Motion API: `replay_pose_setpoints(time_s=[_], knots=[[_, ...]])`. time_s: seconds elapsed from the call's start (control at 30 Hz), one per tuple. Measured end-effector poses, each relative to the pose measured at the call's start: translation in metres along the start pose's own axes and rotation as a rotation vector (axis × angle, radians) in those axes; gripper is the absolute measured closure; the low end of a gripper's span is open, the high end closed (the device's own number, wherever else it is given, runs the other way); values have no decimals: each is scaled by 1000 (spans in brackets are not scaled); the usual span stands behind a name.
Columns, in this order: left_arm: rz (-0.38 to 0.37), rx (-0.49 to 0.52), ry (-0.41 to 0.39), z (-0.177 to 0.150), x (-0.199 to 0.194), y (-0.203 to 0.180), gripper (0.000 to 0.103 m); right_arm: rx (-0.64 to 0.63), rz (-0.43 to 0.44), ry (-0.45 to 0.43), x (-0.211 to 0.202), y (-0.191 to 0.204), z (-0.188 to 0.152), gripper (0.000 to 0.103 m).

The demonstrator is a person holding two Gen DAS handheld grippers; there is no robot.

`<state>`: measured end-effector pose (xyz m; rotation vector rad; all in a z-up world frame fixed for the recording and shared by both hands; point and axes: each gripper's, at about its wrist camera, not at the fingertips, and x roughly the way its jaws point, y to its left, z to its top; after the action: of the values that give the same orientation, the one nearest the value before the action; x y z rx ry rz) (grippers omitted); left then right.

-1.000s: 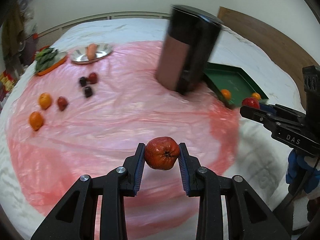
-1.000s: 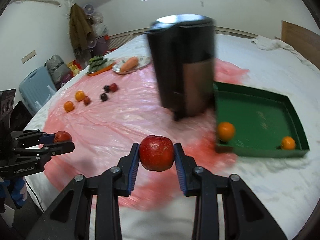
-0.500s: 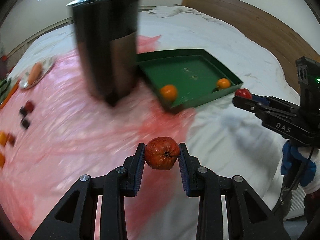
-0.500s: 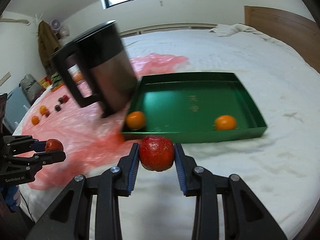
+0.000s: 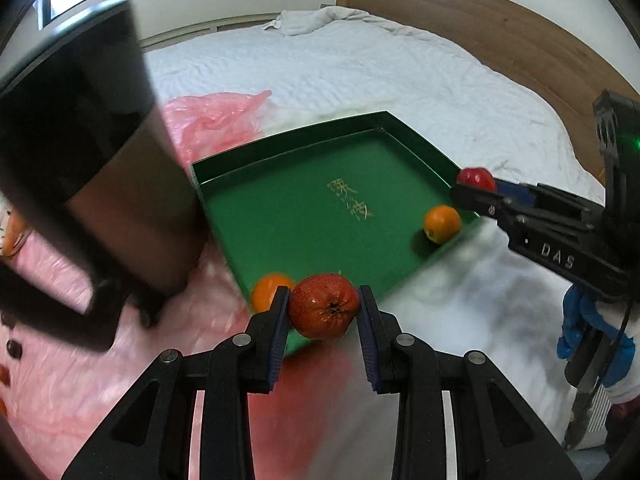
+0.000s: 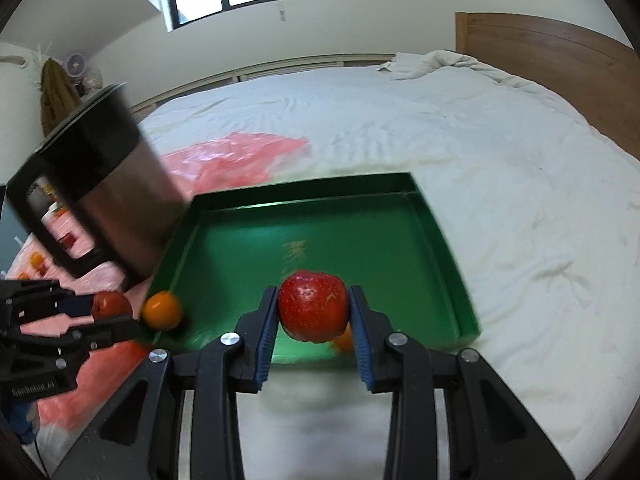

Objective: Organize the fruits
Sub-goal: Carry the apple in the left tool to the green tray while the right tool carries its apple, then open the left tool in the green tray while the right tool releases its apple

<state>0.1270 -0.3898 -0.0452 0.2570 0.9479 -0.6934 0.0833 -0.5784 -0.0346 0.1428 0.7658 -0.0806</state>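
Note:
My left gripper [image 5: 323, 312] is shut on a dull red fruit [image 5: 323, 310] and holds it over the near corner of the green tray [image 5: 304, 216]. My right gripper [image 6: 313, 312] is shut on a bright red apple [image 6: 313, 306] above the tray's [image 6: 320, 240] near edge. Two oranges lie in the tray, one at the near left corner [image 6: 162, 311] and one [image 5: 442, 218] at the right side. In the left wrist view the right gripper [image 5: 476, 184] reaches in from the right with its apple. In the right wrist view the left gripper [image 6: 108, 312] shows at left.
A tall black and steel jug [image 5: 88, 168] stands on the pink plastic sheet [image 5: 72, 360] just left of the tray. White bedding [image 6: 520, 200] surrounds the tray. A wooden headboard [image 5: 480, 28] runs along the far right. Small fruits [image 6: 36, 258] lie far left.
Both grippers have swung from the pink sheet towards the green tray and come closer to it, each still holding its red fruit. The jug has shifted left in both views.

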Motion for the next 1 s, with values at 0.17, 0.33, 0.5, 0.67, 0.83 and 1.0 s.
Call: replay_pose_setpoints(time_s=[0.17, 0.33, 0.5, 0.67, 0.83, 1.0], knots=[[-5, 31, 20, 15, 24, -11, 75, 2, -33, 27, 28, -15, 18, 42], [-13, 49, 41, 18, 41, -18, 75, 4, -43, 62, 53, -21, 17, 42], [-2, 66, 69, 17, 59, -24, 75, 27, -58, 87, 73, -32, 14, 42], [-3, 69, 98, 14, 75, -28, 75, 19, -79, 103, 85, -35, 9, 42], [-1, 46, 110, 11, 82, -26, 75, 27, -93, 125, 95, -39, 2, 42], [30, 63, 123, 11, 89, -29, 75, 42, -96, 130, 98, -42, 0, 41]])
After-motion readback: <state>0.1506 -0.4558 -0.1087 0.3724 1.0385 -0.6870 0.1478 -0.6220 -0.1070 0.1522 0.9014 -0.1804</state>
